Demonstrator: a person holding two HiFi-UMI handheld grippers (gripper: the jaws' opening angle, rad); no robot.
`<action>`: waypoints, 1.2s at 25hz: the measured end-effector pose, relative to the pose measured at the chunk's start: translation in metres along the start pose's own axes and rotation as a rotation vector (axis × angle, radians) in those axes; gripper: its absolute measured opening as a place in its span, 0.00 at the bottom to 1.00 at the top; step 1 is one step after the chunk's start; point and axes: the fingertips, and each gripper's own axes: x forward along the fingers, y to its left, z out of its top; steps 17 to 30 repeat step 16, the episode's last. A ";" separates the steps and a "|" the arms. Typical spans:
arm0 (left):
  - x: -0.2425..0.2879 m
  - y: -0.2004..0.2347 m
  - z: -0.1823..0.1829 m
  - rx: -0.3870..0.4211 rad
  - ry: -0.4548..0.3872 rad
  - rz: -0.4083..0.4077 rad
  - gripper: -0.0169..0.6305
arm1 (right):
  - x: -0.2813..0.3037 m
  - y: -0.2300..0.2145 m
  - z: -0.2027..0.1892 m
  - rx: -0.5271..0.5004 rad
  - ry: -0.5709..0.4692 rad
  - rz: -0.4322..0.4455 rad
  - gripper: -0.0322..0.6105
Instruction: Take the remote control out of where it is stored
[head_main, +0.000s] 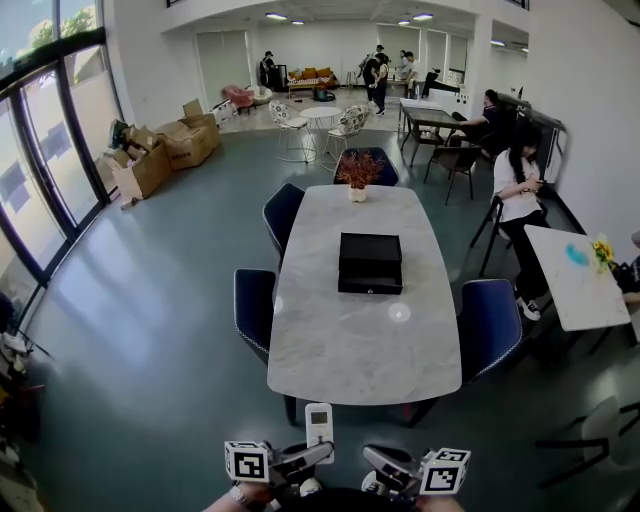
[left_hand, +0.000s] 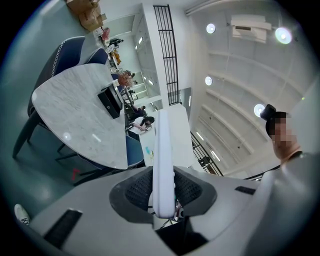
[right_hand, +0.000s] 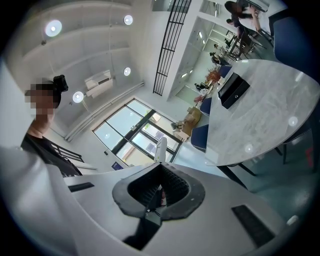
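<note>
A white remote control stands upright at the bottom of the head view, and my left gripper is shut on its lower end. In the left gripper view the remote shows edge-on between the two black pads, pointing toward the ceiling. My right gripper hangs beside it, shut, with nothing between its fingers; in the right gripper view its pads meet and the remote's tip shows just past them. A closed black box sits on the middle of the marble table, well ahead of both grippers.
Dark blue chairs stand along both sides of the table, one on the right. A potted plant sits at the table's far end. People sit at the right. Cardboard boxes lie at the far left.
</note>
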 end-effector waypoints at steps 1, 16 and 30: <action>0.000 -0.002 0.000 -0.001 -0.001 -0.003 0.20 | -0.001 0.000 0.000 0.001 -0.001 -0.001 0.06; 0.011 -0.010 -0.006 0.000 -0.002 -0.006 0.20 | -0.012 -0.002 -0.004 0.048 -0.022 0.015 0.06; 0.011 -0.010 -0.006 0.000 -0.002 -0.006 0.20 | -0.012 -0.002 -0.004 0.048 -0.022 0.015 0.06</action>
